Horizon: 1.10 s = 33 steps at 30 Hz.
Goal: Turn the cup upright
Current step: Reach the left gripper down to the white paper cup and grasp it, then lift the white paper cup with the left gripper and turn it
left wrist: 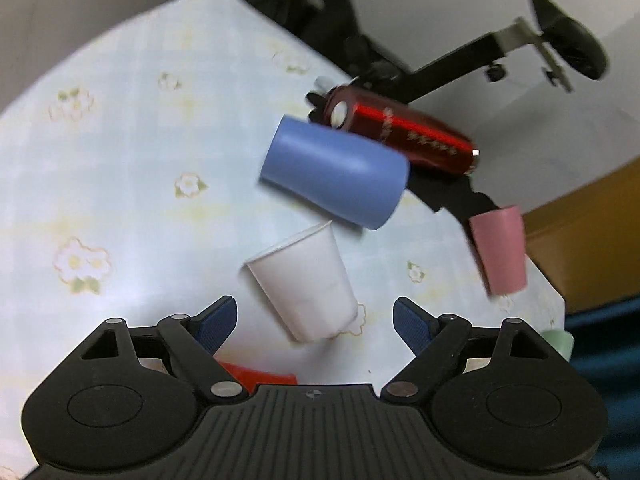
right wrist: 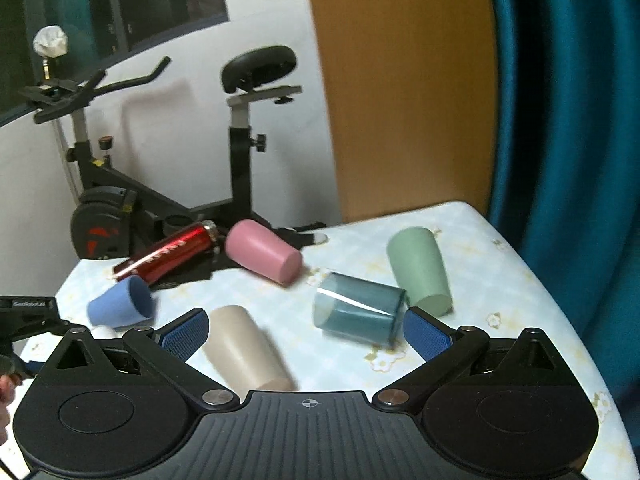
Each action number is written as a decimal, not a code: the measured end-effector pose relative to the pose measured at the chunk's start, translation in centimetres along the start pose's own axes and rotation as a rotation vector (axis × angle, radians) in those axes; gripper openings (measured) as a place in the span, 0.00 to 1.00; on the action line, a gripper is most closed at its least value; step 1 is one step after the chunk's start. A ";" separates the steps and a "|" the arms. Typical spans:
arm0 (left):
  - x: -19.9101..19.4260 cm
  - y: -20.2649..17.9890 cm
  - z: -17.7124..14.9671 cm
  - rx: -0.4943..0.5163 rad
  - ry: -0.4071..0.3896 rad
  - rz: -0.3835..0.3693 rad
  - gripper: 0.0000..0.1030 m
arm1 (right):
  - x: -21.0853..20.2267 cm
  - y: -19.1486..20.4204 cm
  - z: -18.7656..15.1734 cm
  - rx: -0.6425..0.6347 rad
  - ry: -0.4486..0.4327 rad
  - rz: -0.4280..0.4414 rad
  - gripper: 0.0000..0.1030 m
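Observation:
Several cups lie on their sides on a floral tablecloth (left wrist: pixel 120 160). In the left wrist view, a white paper cup (left wrist: pixel 304 284) lies just ahead of my open left gripper (left wrist: pixel 314 322), with a blue cup (left wrist: pixel 336 172) beyond it, a pink cup (left wrist: pixel 500 252) at the right and a red cup (left wrist: pixel 256 376) partly hidden under the gripper. In the right wrist view, my open right gripper (right wrist: pixel 306 332) hovers above a beige cup (right wrist: pixel 244 348) and a clear teal cup (right wrist: pixel 358 310). A green cup (right wrist: pixel 420 272), the pink cup (right wrist: pixel 262 250) and the blue cup (right wrist: pixel 120 302) lie farther off.
A red metal flask (left wrist: pixel 404 132) lies on a black cloth (left wrist: pixel 452 196) at the table's far edge; it also shows in the right wrist view (right wrist: pixel 168 254). An exercise bike (right wrist: pixel 236 136) stands behind the table. A wooden panel (right wrist: pixel 400 80) and a teal curtain (right wrist: pixel 568 120) are at the right.

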<state>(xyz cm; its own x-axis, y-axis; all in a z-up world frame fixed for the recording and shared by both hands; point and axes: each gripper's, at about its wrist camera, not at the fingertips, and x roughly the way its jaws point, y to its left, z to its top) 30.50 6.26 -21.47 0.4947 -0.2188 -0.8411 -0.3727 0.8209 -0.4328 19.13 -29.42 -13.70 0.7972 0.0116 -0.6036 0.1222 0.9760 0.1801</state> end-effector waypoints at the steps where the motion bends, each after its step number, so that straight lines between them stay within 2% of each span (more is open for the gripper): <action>1: 0.7 0.0 0.0 -0.012 0.007 0.005 0.84 | 0.3 -0.4 -0.1 0.008 0.007 -0.007 1.00; 10: 4.1 -0.3 1.4 -0.070 0.015 0.066 0.76 | 2.1 -2.1 -0.8 0.041 0.047 -0.013 1.00; 16: 4.8 -0.6 2.0 -0.063 -0.014 0.077 0.70 | 2.2 -2.5 -1.1 0.051 0.063 -0.011 1.00; 17: 4.8 -0.7 2.0 -0.054 -0.016 0.067 0.65 | 2.3 -2.5 -1.0 0.055 0.068 -0.012 1.00; 19: 4.9 -0.7 2.1 -0.048 -0.011 0.041 0.62 | 2.3 -2.6 -1.1 0.059 0.073 -0.011 1.00; 26: 3.4 -1.3 1.3 0.015 -0.013 0.018 0.60 | 1.6 -2.9 -1.3 0.064 0.066 -0.014 1.00; 33: -0.4 -2.9 0.0 0.080 -0.045 -0.036 0.60 | 0.1 -3.0 -1.3 0.070 0.046 0.001 1.00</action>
<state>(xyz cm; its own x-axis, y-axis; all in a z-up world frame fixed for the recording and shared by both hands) 31.39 3.91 -19.90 0.5422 -0.2261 -0.8092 -0.2909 0.8530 -0.4333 18.07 -32.03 -15.29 0.7693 0.0243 -0.6384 0.1639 0.9584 0.2339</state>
